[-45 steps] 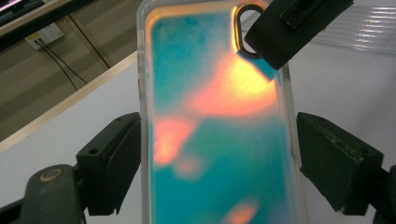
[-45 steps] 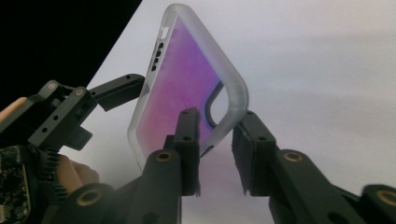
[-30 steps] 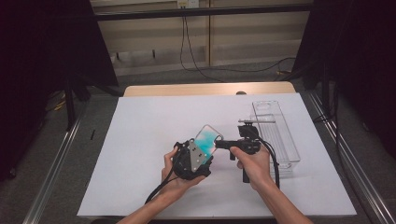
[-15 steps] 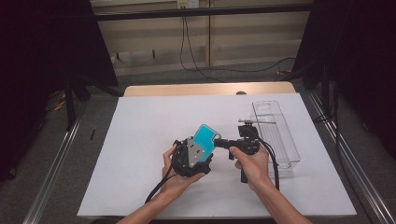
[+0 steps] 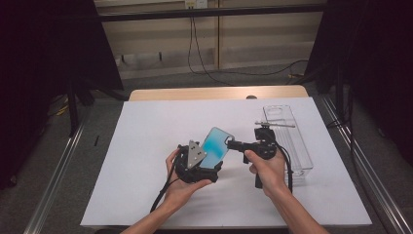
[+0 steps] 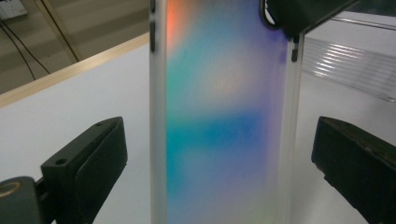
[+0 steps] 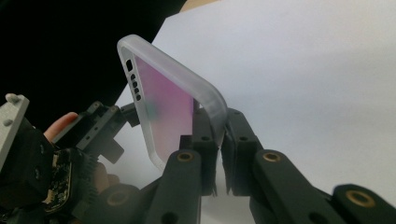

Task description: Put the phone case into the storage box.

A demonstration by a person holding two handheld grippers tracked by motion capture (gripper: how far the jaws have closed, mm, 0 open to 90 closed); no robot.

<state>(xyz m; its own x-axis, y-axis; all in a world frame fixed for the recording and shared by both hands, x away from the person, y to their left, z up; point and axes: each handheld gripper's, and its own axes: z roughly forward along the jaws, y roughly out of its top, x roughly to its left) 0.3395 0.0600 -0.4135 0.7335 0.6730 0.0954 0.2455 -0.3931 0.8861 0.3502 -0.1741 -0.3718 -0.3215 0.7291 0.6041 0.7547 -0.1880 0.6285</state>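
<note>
Here the phone case stands lengthwise between the left gripper's spread fingers, its far corner clamped by the right gripper.

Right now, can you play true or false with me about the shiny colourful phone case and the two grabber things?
1. The right gripper pinches the phone case by its edge. True.
2. The left gripper squeezes the case tight. False: its jaws stand open, apart from the case's sides.
3. The case lies flat on the white table. False: it is held up, tilted.
4. A clear plastic tray sits on the table to the right of the grippers. True.
</note>
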